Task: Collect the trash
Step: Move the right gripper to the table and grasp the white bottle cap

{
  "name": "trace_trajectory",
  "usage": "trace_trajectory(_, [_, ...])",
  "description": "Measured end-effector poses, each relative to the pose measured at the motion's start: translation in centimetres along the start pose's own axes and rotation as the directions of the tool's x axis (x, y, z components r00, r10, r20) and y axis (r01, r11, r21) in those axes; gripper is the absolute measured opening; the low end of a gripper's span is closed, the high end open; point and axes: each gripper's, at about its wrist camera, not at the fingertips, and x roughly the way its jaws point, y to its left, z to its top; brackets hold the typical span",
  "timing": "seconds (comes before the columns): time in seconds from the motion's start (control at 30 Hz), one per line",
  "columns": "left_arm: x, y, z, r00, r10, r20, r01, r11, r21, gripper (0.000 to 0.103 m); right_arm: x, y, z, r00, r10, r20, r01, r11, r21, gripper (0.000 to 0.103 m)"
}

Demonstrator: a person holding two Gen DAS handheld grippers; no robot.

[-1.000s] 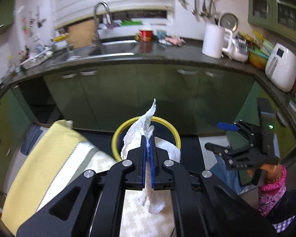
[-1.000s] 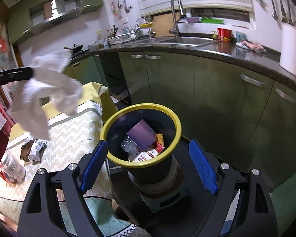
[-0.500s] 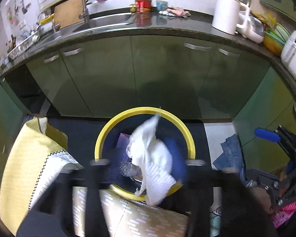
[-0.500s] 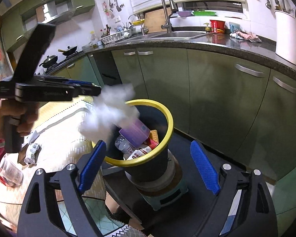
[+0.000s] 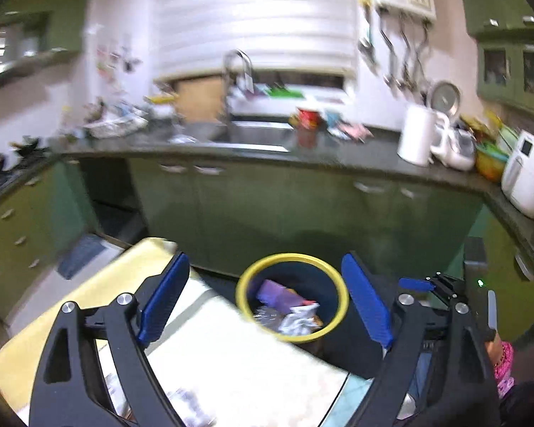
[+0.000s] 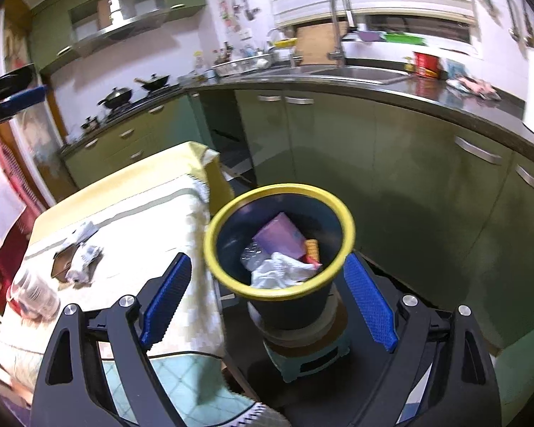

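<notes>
A dark bin with a yellow rim (image 6: 349, 229) stands on a small stool beside the table; it also shows in the left wrist view (image 5: 343, 306). A crumpled white paper towel (image 6: 279, 272) lies inside it with a purple box (image 6: 281, 236) and other trash. My left gripper (image 5: 265, 302) is open and empty, above and behind the bin. My right gripper (image 6: 267, 297) is open and empty, close to the bin. A crumpled wrapper (image 6: 82, 259) and a clear plastic cup (image 6: 35, 293) lie on the table.
The table has a yellow and white cloth (image 6: 131, 213). Green cabinets (image 6: 391, 163) and a dark counter with a sink (image 6: 356, 71) run behind the bin. A kettle (image 5: 416, 135) and appliances stand on the counter at right.
My left gripper opened and let go of the paper towel, which fell into the bin. The left gripper then pulled up and back. The right gripper stayed open.
</notes>
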Motion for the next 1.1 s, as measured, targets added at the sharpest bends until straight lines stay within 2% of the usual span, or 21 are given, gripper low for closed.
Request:
trace_trajectory(0.07, [-3.0, 0.9, -1.9, 0.997, 0.066, 0.029, -0.065, 0.998, -0.020, 0.085, 0.1, 1.1, 0.0, 1.000, 0.016, -0.004, -0.016, 1.000, -0.018, 0.087])
trace_trajectory(0.17, [-7.2, 2.2, -5.4, 0.978, 0.201, 0.046, -0.198, 0.978, -0.057, 0.091, 0.2, 3.1, 0.2, 0.999, 0.042, -0.006, -0.043, 0.997, -0.056, 0.087])
trace_trajectory(0.2, [-8.1, 2.5, -6.1, 0.973, 0.227, 0.050, -0.223, 0.972, -0.072, 0.092, 0.1, 4.1, 0.2, 0.998, 0.055, -0.007, -0.055, 0.996, -0.075, 0.087])
trace_trajectory(0.27, [-11.2, 4.0, -8.7, 0.952, 0.300, 0.061, -0.288, 0.945, -0.154, 0.094, 0.3, 6.2, 0.3, 0.996, 0.084, -0.017, -0.085, 0.989, -0.118, 0.087])
trace_trajectory(0.4, [-16.3, 7.1, -12.5, 0.925, 0.376, 0.056, -0.339, 0.883, -0.324, 0.096, 0.7, 11.1, 0.2, 0.985, 0.162, -0.055, -0.170, 0.959, -0.226, 0.086])
trace_trajectory(0.47, [-19.0, 8.5, -14.8, 0.896, 0.441, 0.045, -0.392, 0.835, -0.388, 0.096, 0.9, 14.1, 0.2, 0.969, 0.228, -0.097, -0.247, 0.926, -0.287, 0.086])
trace_trajectory(0.57, [-21.4, 9.4, -17.2, 0.839, 0.544, 0.007, -0.495, 0.768, -0.407, 0.096, 1.0, 17.9, 0.1, 0.944, 0.294, -0.150, -0.329, 0.875, -0.355, 0.084])
trace_trajectory(0.6, [-22.1, 9.6, -18.1, 0.812, 0.584, -0.012, -0.538, 0.740, -0.405, 0.096, 1.1, 19.2, 0.1, 0.931, 0.321, -0.172, -0.364, 0.853, -0.374, 0.080])
trace_trajectory(0.7, [-23.5, 10.2, -20.2, 0.770, 0.636, -0.049, -0.598, 0.694, -0.401, 0.096, 0.9, 23.1, 0.1, 0.882, 0.407, -0.238, -0.471, 0.779, -0.414, 0.067])
trace_trajectory(0.77, [-24.0, 10.5, -21.2, 0.766, 0.639, -0.068, -0.604, 0.680, -0.415, 0.096, 1.0, 26.0, 0.0, 0.848, 0.448, -0.282, -0.529, 0.724, -0.443, 0.066])
trace_trajectory(0.9, [-24.0, 11.0, -21.8, 0.778, 0.623, -0.083, -0.590, 0.679, -0.437, 0.096, 1.5, 31.0, -0.8, 0.789, 0.495, -0.363, -0.614, 0.619, -0.490, 0.061])
trace_trajectory(0.97, [-23.7, 10.8, -21.5, 0.783, 0.617, -0.079, -0.585, 0.687, -0.431, 0.096, 2.2, 33.3, -1.5, 0.780, 0.485, -0.396, -0.626, 0.586, -0.515, 0.059])
trace_trajectory(1.07, [-23.2, 10.4, -21.2, 0.797, 0.600, -0.074, -0.571, 0.707, -0.416, 0.096, 3.4, 35.3, -2.2, 0.763, 0.476, -0.436, -0.646, 0.561, -0.518, 0.058])
trace_trajectory(1.1, [-22.9, 10.3, -21.1, 0.800, 0.595, -0.074, -0.569, 0.714, -0.409, 0.096, 3.9, 35.7, -2.4, 0.764, 0.468, -0.444, -0.645, 0.558, -0.522, 0.058])
